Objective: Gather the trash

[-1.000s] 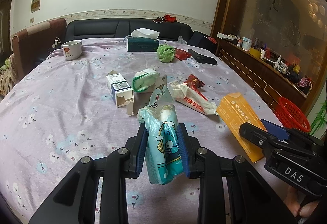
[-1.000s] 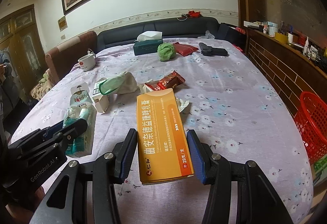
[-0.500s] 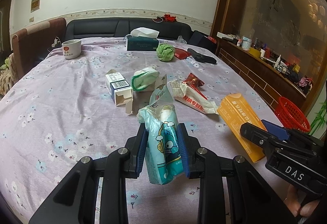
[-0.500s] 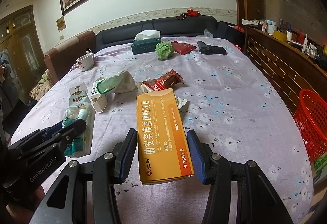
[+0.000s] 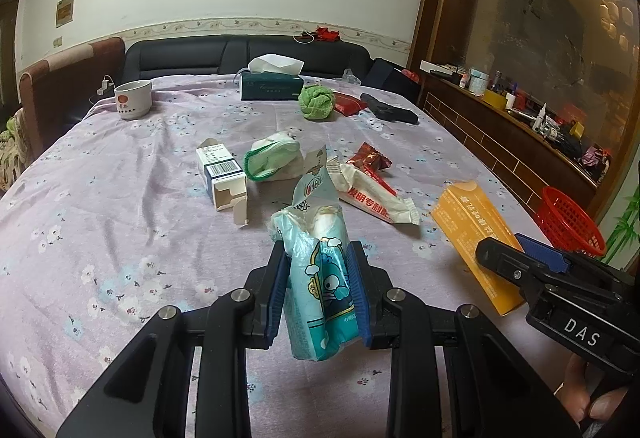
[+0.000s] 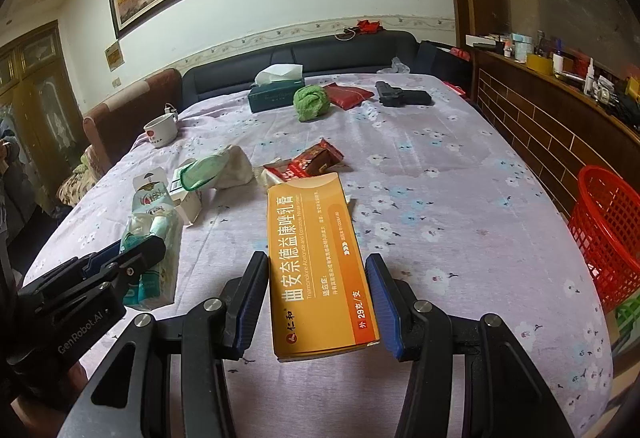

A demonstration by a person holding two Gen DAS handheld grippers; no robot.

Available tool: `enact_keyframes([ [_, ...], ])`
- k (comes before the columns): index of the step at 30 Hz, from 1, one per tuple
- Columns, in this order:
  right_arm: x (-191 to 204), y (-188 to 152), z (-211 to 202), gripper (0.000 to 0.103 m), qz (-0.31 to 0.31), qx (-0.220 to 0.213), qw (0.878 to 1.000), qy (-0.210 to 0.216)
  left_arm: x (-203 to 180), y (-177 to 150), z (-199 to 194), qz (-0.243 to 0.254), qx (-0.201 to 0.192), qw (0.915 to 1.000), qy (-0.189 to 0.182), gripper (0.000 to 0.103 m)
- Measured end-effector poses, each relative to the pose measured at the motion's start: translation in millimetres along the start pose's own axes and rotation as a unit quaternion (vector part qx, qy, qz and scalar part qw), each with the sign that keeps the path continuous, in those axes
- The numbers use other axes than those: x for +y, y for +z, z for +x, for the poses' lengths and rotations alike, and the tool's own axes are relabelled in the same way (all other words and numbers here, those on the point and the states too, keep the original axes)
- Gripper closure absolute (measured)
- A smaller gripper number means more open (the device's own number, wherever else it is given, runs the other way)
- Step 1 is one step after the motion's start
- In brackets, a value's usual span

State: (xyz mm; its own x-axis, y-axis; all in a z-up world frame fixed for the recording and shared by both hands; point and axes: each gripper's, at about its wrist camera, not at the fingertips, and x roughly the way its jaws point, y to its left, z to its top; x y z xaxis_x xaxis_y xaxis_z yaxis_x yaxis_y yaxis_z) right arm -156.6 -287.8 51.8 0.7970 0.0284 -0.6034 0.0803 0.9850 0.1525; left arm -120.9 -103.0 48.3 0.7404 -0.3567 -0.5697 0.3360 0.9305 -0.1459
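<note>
Presently my left hand-held gripper (image 5: 319, 292) is clenched on a light-blue cartoon-printed tissue pack (image 5: 320, 278), its blue pads pressing both sides; the pack stands nearly upright between them, torn open at the top. My right hand-held gripper (image 6: 318, 296) has an orange medicine box (image 6: 316, 266) between its blue pads. The left pad touches the box edge; at the right pad I see a narrow gap, so I cannot tell whether the grip is firm. The box juts forward, tilted over the surface (image 6: 440, 206), which carries a lilac flowered cloth.

Just beyond the tissue pack lie a white torn sachet (image 5: 316, 186), a white wrapper with red print (image 5: 376, 198) and a red snack wrapper (image 5: 370, 160) touching it. Left of these sits an opened white-and-blue carton (image 5: 222, 174), with a green-rimmed crumpled white bag (image 5: 272, 158) just beside it. Farther back I note a green cloth ball (image 5: 317, 101), a red pouch (image 5: 347, 103), a black pistol-shaped object (image 5: 390, 110), a dark green tissue box (image 5: 272, 86) and a white mug (image 5: 133, 98). A red mesh basket (image 6: 608, 234) stands off the surface's right edge, below its level.
</note>
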Motion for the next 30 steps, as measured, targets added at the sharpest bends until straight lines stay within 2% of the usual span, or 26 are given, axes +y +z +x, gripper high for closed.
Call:
enact_keyframes([
  [13,-35,2,-10,0.049,0.037,-0.012,0.999,-0.001,-20,8,1,0.019,-0.001,0.9998,-0.007,0.075],
  [22,-58,1,-17,0.049,0.058,-0.019,0.998,-0.003,-31,13,14,0.021,0.021,0.9994,-0.017,0.075],
  [30,-100,2,-30,0.049,0.105,-0.031,0.994,-0.006,-74,28,20,0.060,0.032,0.9965,-0.048,0.075],
])
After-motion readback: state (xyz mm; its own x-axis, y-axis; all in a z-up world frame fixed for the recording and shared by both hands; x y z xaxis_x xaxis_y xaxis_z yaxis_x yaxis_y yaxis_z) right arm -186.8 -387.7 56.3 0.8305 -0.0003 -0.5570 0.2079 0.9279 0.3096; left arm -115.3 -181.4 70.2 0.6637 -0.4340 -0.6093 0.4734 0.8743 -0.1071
